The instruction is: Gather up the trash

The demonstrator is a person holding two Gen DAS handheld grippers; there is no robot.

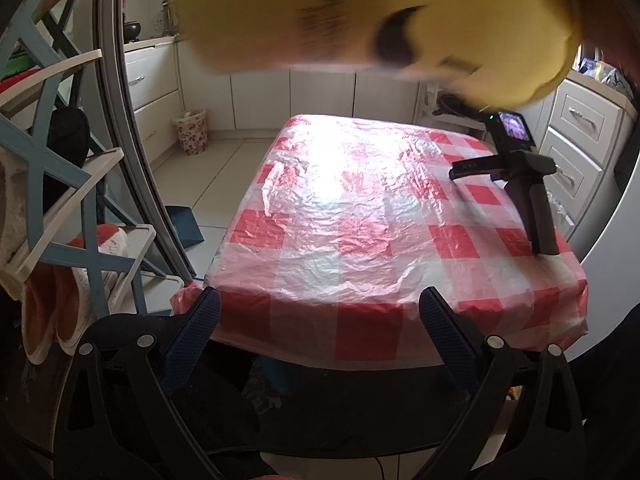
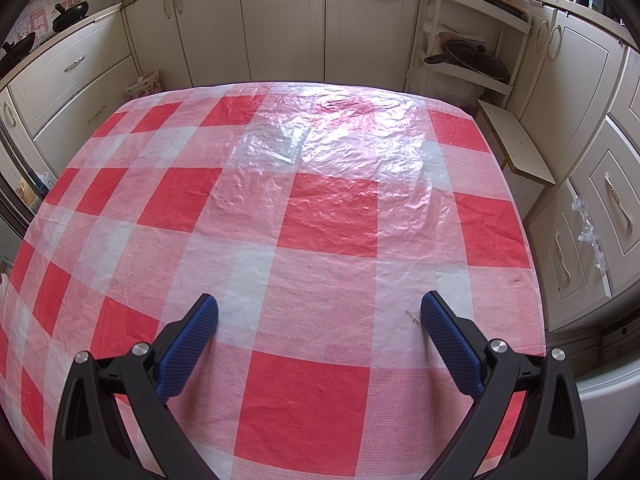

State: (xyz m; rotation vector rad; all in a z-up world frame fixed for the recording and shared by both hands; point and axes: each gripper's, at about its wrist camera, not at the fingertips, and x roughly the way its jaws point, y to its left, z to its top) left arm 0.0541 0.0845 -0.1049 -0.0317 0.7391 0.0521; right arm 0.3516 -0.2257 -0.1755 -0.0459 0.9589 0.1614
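Over on the far left a blue-framed shelf rack (image 1: 60, 184) stands against the wall with slippers (image 1: 48, 316) hanging off its lower tier, and past it, down on the floor tiles by the white drawers, sits a small flower-patterned waste basket (image 1: 191, 131). The left gripper (image 1: 320, 304) hangs just off the near edge of the table, its blue-padded fingers (image 1: 196, 328) spread wide with nothing between them. The table itself is covered by a crinkled red-and-white checked plastic tablecloth (image 1: 360, 220), glaring white where light hits its far half. Across the top of the left wrist view a big yellow object (image 1: 360, 20) swings past, too blurred to name; it may be a glove or a bag, I cannot tell which. Farther right, the right gripper (image 2: 320, 312) is held over the cloth's near part, jaws also spread apart and holding nothing. Just beside its right pad (image 2: 452, 344), lying on a white square, is a tiny pale scrap of trash (image 2: 412, 316), apparently touching the cloth and very close to the pad's tip, though whether they meet is unclear. In the left wrist view that gripper's dark handle and camera (image 1: 516, 152) appear over the table's right edge. Beyond the table on the right stands a white storage rack (image 2: 468, 40) with a dark pan lid (image 2: 476, 58) on its shelf, then cream cabinet drawers (image 2: 608, 208).
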